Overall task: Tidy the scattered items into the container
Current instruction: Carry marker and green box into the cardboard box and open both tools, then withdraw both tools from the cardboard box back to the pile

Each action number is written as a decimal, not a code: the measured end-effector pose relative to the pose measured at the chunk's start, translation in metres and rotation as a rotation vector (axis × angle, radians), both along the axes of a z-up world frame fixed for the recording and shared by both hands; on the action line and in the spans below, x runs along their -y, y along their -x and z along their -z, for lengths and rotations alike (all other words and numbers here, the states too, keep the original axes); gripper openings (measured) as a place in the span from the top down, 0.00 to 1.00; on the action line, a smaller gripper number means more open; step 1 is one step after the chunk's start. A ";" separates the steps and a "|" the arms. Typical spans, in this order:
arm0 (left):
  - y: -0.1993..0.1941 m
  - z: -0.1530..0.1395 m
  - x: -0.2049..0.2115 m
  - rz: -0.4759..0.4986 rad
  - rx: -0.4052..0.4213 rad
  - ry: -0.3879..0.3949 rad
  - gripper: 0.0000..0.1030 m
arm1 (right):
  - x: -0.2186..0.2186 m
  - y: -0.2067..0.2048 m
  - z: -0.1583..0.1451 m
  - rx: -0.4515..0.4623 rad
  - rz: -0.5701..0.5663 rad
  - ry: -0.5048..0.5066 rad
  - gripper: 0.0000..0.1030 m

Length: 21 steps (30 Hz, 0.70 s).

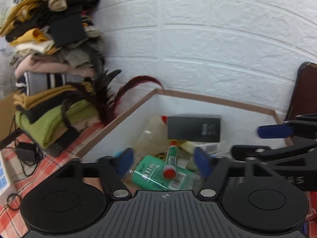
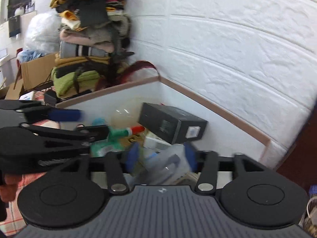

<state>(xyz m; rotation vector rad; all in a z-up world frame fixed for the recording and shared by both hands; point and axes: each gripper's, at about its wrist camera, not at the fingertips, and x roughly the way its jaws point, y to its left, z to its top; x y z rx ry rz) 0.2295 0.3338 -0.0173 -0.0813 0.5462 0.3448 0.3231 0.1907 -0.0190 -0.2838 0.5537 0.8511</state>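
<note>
- Left tool gapes wide above the container; a green marker drops free inside it, onto a green packet.
- Right tool stands open over the container, a blurred clear item between its pads, apparently released; next, fetch remaining scattered things.

Matt black cardboard on the box, glossy crinkled plastic wrap on the green packet, smooth white board with a brown edge on the container, woven checked tablecloth, rough embossed foam wall panels, knitted folded clothes.
</note>
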 end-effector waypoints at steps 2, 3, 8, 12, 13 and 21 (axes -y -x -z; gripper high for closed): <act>0.007 0.002 0.000 0.012 0.014 0.012 0.10 | 0.010 0.000 0.004 -0.022 0.005 -0.013 0.26; 0.011 0.004 0.000 0.017 0.020 0.017 0.09 | 0.014 0.000 0.006 -0.033 0.007 -0.020 0.21; 0.017 -0.001 0.013 0.001 -0.001 -0.036 0.06 | 0.023 0.009 0.006 -0.013 0.023 -0.013 0.15; 0.020 -0.006 0.012 0.006 -0.007 0.005 0.06 | 0.029 0.014 0.001 -0.017 0.036 -0.022 0.12; 0.022 -0.007 0.013 0.006 -0.008 0.010 0.06 | 0.030 0.015 -0.001 -0.015 0.040 -0.024 0.12; 0.036 -0.025 0.029 0.013 0.004 -0.006 0.06 | 0.044 0.029 -0.018 0.011 0.044 -0.033 0.11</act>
